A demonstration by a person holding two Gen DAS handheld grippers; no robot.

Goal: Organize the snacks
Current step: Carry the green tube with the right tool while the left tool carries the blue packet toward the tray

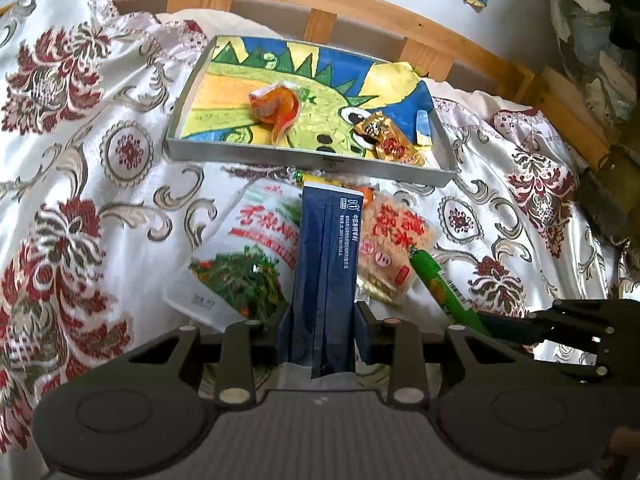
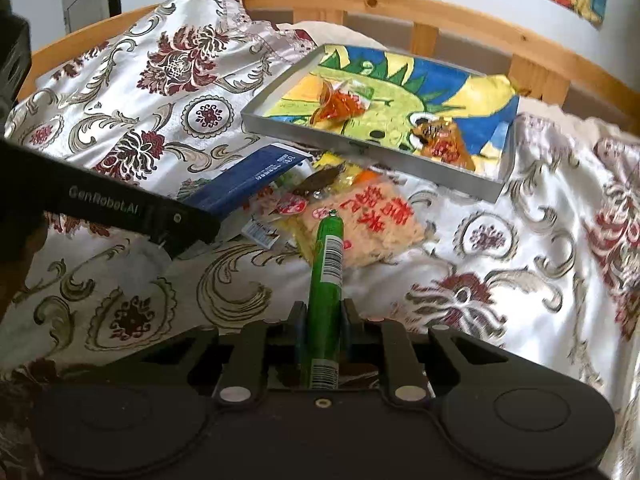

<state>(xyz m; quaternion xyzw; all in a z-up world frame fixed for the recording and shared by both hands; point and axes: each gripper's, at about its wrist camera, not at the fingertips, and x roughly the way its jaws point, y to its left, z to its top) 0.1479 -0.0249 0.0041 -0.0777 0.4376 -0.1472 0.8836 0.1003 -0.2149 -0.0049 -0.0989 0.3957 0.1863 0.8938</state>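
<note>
Grippers hold one snack each above a bed. The left gripper (image 1: 322, 322) is clamped on a dark navy pouch (image 1: 326, 276) with small white print, a flat oblong whose long axis runs straight away from the camera toward the tray (image 1: 312, 159). The right gripper (image 2: 323, 318) is clenched around a green stick snack (image 2: 326, 280), a slim tube with a white barcode label, also pointing forward along the fingers.

Beneath them, loose on the floral bedspread (image 1: 100, 128), lie a pale rice-cracker pack (image 2: 364, 218) with red characters and, seen fully only from the left wrist, a white vegetable snack bag (image 1: 248, 256). The right wrist view alone shows the navy pouch from the side, tilted upward.

Beyond the pile sits the grey-rimmed tray with a colourful drawn lining. It holds an orange wrapped snack (image 1: 276, 110) and a gold-red packet (image 1: 386, 138), apart from each other.
</note>
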